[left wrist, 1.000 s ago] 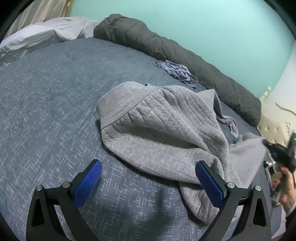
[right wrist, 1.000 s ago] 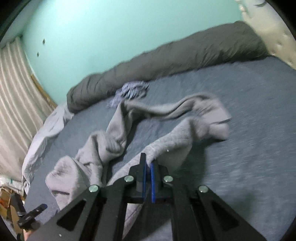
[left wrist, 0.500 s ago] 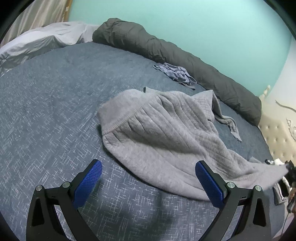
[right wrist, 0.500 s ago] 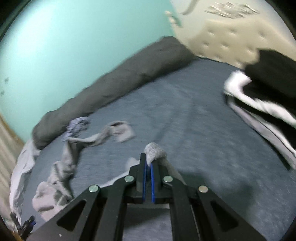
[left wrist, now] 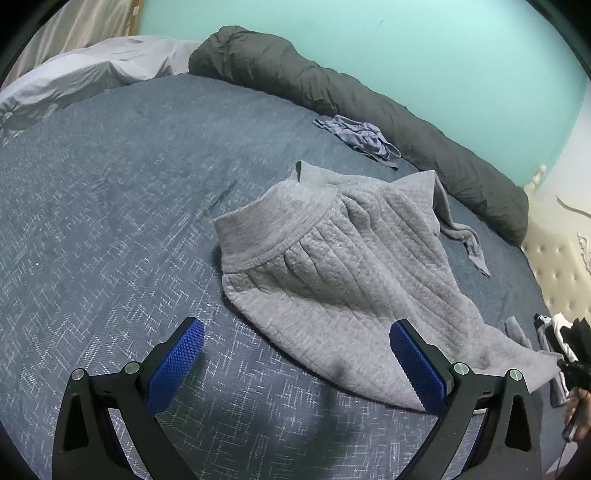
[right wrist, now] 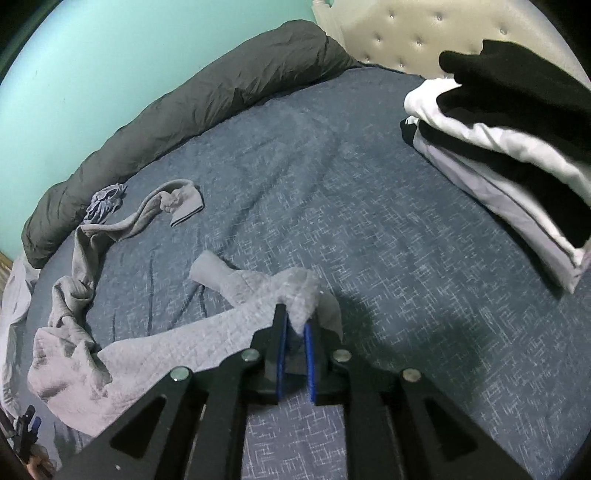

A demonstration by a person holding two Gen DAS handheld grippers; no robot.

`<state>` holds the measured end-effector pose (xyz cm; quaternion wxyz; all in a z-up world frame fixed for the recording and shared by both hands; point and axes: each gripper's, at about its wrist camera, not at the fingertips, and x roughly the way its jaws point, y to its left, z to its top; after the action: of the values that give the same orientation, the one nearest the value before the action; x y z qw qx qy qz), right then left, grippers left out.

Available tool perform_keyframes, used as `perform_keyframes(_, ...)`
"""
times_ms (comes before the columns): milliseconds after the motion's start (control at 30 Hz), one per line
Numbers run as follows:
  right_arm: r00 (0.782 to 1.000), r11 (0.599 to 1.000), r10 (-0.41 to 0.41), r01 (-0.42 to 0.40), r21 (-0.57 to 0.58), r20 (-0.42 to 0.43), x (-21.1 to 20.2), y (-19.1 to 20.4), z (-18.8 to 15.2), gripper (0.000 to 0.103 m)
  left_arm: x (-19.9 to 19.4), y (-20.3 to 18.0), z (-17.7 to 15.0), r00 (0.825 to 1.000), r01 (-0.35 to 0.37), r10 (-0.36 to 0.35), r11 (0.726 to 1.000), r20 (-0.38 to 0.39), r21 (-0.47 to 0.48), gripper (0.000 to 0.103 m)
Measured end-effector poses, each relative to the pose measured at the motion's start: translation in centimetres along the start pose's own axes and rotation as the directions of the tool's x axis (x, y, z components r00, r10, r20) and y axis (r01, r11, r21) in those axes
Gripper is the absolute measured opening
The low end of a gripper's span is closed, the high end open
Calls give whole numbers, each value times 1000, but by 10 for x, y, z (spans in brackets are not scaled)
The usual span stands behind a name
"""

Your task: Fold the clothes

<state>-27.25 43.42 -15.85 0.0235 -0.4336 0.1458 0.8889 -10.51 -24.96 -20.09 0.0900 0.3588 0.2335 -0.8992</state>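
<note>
Right wrist: folded stack (right wrist: 517, 122) near sweatshirt (right wrist: 236, 317); dark roll (right wrist: 207, 81) behind.

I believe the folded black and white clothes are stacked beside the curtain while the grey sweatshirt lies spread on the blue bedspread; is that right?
Not quite. The folded black and white clothes are stacked beside the tufted cream headboard, not the curtain, as the right wrist view shows. The grey sweatshirt does lie spread on the blue bedspread.

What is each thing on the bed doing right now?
grey sweatshirt: unfolded, stretched flat across the bed.
right gripper: jaws opening, sweatshirt corner between them.
left gripper: open, empty.
small blue-grey garment: crumpled.
black and white clothes: folded, stacked.
dark grey duvet: rolled up along the wall.
</note>
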Motion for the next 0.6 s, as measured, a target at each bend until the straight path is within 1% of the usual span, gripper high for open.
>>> perform_keyframes(133, 1000, 1000, -18, 18, -1, -10, -9, 3, -7, 9, -2, 6, 1, 1000, 4, -4, 1000, 8, -14, 102)
perform_keyframes(233, 999, 1000, -27, 27, 2, -27, -12, 1, -12, 10, 0, 13, 3, 1000, -12, 12, 1000, 6, -28, 102)
perform_keyframes(333, 999, 999, -31, 31, 20, -21, -19, -5, -14, 14, 7, 20, 4, 1000, -28, 28, 999, -2, -43, 102)
perform_keyframes(433, 997, 997, -77, 77, 19, -6, -24, -10, -12, 15, 11, 25, 5, 999, -37, 37, 998, -3, -49, 102)
perform_keyframes(500, 997, 996, -74, 74, 39, 2, -27, -15, -11, 15, 15, 26, 8, 999, -33, 33, 998, -1, -56, 102)
perform_keyframes(600, 999, 998, -42, 41, 54, 15, -27, -17, -11, 15, 20, 27, 12, 1000, -22, 23, 999, 6, -48, 98)
